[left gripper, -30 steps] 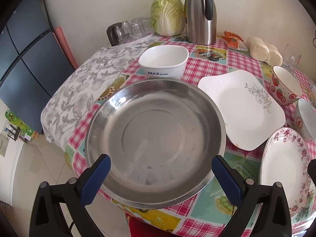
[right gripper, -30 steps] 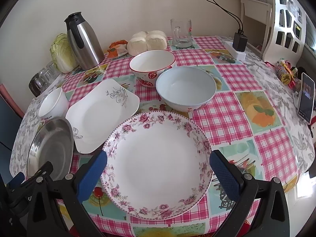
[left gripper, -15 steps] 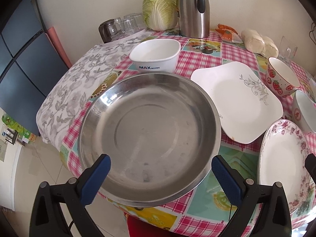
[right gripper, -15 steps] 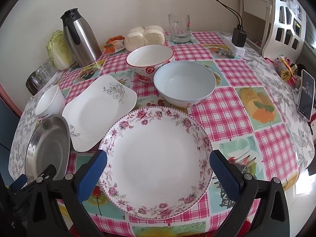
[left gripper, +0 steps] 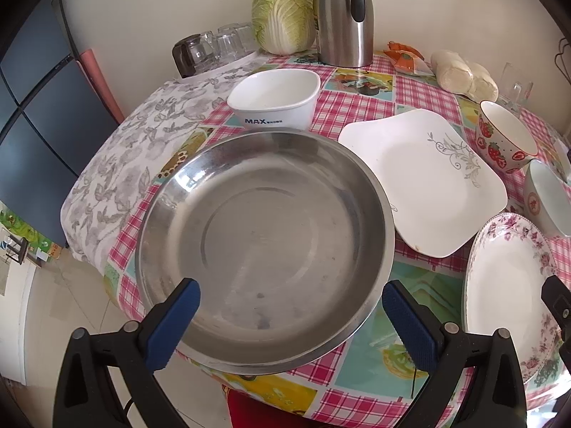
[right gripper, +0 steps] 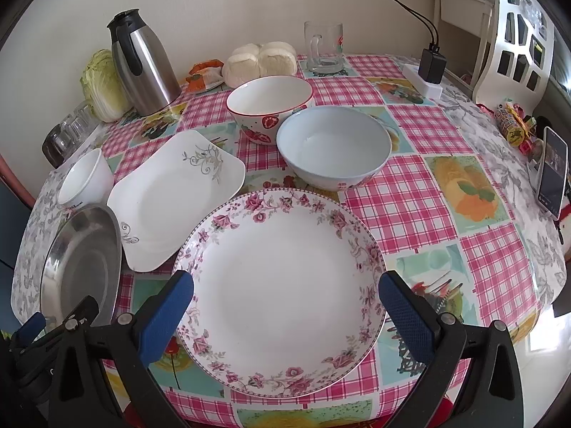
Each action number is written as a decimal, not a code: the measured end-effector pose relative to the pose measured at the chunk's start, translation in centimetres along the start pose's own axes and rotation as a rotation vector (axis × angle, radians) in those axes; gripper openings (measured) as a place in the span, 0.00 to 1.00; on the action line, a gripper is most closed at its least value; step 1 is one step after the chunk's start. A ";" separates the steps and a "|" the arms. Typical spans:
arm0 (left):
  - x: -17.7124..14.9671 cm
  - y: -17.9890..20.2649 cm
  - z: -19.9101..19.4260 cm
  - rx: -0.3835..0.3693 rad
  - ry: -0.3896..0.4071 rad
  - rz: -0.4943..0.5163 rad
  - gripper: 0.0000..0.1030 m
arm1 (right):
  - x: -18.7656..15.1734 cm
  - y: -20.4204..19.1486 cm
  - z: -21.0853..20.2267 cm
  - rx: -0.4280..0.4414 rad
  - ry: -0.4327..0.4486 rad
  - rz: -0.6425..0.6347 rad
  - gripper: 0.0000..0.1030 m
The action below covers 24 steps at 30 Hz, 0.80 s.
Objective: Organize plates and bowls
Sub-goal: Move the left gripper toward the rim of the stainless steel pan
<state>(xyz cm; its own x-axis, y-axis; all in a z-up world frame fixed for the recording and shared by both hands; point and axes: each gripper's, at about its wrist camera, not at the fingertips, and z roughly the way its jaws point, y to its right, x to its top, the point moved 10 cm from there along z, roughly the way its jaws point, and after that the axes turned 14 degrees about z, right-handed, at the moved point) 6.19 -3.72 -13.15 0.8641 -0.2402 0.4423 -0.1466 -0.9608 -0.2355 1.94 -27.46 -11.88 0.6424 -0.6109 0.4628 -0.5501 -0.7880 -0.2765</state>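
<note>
Two grippers hang over the near edge of a round counter (right gripper: pixel 421 192) spread with a pink checked cloth, each with its blue-padded jaws wide apart and holding nothing. Farthest left, only the left wrist view shows the dark cabinet doors (left gripper: pixel 39 117) beyond the counter and the floor below. The left gripper (left gripper: pixel 291 324) frames the steel plate (left gripper: pixel 264 249), which lies at the counter's near left edge and overhangs it slightly; behind it sits the white square bowl (left gripper: pixel 276 101), just beside the plate's far rim. At the back stand upturned glasses (left gripper: pixel 214 48), a cabbage (left gripper: pixel 283 14) and a steel flask (left gripper: pixel 342 18). Next rightward lies the square white plate (right gripper: pixel 175 199), close against the steel plate. The right gripper (right gripper: pixel 285 317) brackets the floral plate (right gripper: pixel 282 285), seen whole only in the right wrist view. Behind it sit the strawberry bowl (right gripper: pixel 269 107) and pale blue bowl (right gripper: pixel 333 148), side by side and seemingly touching. Only the right wrist view shows the glass mug (right gripper: pixel 324 48) clearly, a charger (right gripper: pixel 431 66), a white chair back (right gripper: pixel 514 32) and a phone (right gripper: pixel 553 174) at far right.
</note>
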 end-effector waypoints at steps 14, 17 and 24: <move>0.0 -2.6 0.2 -0.034 0.026 -0.089 1.00 | -0.8 -2.9 0.2 0.028 -0.014 -0.042 1.00; 0.2 -3.7 0.1 -0.033 0.047 -0.114 1.00 | -1.3 -4.4 0.1 0.059 -0.017 -0.067 1.00; 0.1 -8.1 0.6 -0.006 0.088 -0.192 1.00 | -3.1 -8.5 0.5 0.164 -0.066 -0.094 1.00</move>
<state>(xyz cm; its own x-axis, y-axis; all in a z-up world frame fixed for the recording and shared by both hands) 7.76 4.14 -11.75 0.8311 -0.0640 0.5524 0.0134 -0.9908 -0.1350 4.89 -18.89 -11.40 0.7236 -0.5332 0.4384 -0.3951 -0.8407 -0.3704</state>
